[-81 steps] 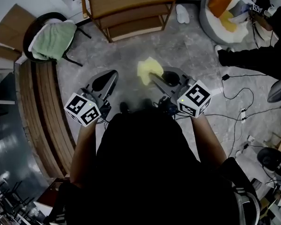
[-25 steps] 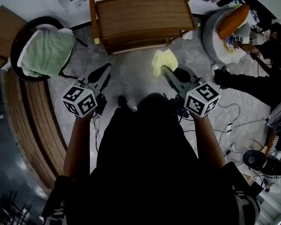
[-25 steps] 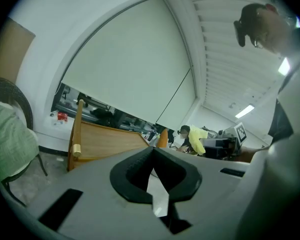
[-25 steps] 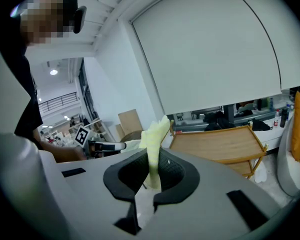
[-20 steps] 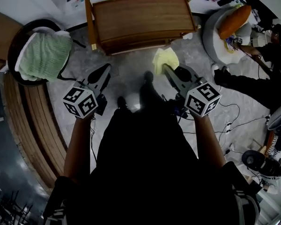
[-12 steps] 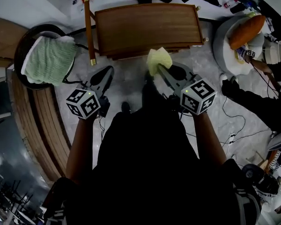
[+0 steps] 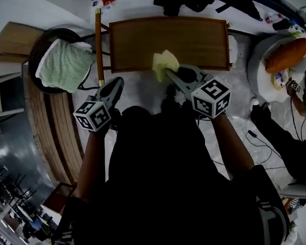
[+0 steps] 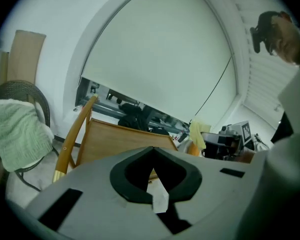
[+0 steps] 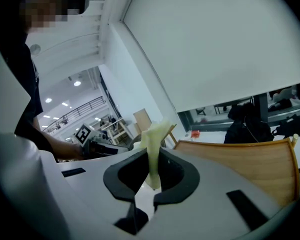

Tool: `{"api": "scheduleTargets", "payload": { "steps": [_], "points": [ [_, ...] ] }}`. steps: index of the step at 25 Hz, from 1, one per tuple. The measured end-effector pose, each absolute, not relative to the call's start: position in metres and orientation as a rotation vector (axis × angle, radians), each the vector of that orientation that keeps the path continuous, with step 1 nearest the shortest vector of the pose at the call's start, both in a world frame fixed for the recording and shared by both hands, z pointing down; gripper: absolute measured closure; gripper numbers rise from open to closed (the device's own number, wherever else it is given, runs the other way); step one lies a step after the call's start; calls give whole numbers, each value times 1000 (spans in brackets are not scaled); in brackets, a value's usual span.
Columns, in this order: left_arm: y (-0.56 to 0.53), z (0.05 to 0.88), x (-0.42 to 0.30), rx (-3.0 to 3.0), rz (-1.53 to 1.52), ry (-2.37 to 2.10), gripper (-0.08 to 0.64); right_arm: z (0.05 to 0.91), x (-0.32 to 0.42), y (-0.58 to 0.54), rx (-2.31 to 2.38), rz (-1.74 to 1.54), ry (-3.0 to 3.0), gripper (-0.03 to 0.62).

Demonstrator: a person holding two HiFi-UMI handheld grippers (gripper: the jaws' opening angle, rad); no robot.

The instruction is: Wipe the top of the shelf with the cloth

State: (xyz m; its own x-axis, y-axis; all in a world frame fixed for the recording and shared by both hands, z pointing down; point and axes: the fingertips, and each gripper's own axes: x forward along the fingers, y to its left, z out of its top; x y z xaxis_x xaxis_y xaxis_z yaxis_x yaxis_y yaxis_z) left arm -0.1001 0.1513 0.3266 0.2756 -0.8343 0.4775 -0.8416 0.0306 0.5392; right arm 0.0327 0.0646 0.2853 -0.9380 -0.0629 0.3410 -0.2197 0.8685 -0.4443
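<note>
The wooden shelf stands just ahead of me, its brown top bare. A pale yellow cloth hangs over the shelf's near edge, and my right gripper is shut on it. In the right gripper view the cloth rises in a folded strip between the jaws, with the shelf top beyond. My left gripper hovers left of the shelf's near left corner, shut and holding nothing. In its own view the left gripper points at the shelf.
A dark round chair with a green towel stands left of the shelf, and a gold-tipped wooden pole leans between them. A slatted wooden bench curves along the left. A round white seat with an orange cushion stands right.
I have walked up to the shelf, so it sits closer under both grippers. The right gripper has carried the cloth forward from above the floor to the shelf's near edge.
</note>
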Motion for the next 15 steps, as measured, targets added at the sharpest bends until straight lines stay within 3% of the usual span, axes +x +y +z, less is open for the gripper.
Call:
{"api": "scheduleTargets", "payload": {
  "steps": [6,15],
  "points": [
    [127,318,-125,1725,21,-1599,549,288,-3,29,204,735,-2739,551],
    [70,336,-200,1613,70,-1673,549,317,-112,-15,303,741,-2677,551]
  ]
}}
